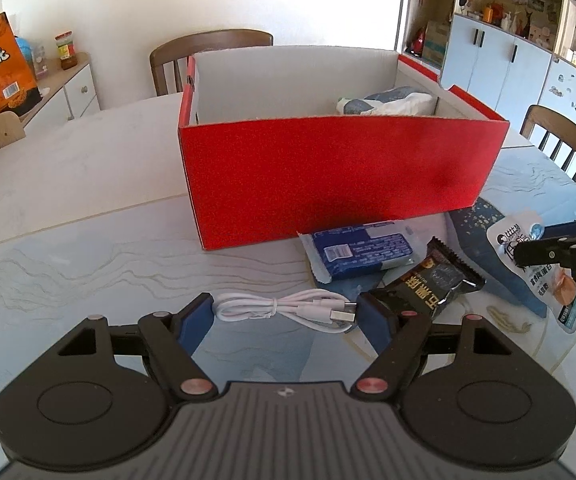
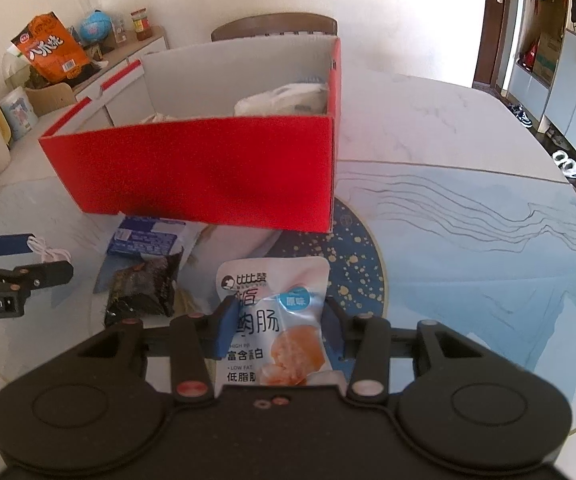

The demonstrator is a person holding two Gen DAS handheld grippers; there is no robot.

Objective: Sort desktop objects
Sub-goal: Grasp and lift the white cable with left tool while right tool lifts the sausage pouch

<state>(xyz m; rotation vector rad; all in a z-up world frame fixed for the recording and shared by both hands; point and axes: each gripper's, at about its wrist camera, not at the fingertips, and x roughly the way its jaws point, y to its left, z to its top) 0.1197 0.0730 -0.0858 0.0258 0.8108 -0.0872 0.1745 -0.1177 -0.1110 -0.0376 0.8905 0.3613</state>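
We note a red box holding a pale packet, and before it on the table a blue-white packet, a dark snack wrapper, a coiled white USB cable, and a white sausage pouch lying flat.

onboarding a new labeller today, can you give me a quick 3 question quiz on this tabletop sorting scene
1. True or false: the red box already has a soft white and blue pack inside it.
2. Which item lies between the fingers of the left gripper? A) white USB cable B) blue wrapped packet C) black snack wrapper
3. Fill in: between the fingers of the right gripper is a white ____ with a sausage picture.

Key: 1 true; 2 A; 3 pouch
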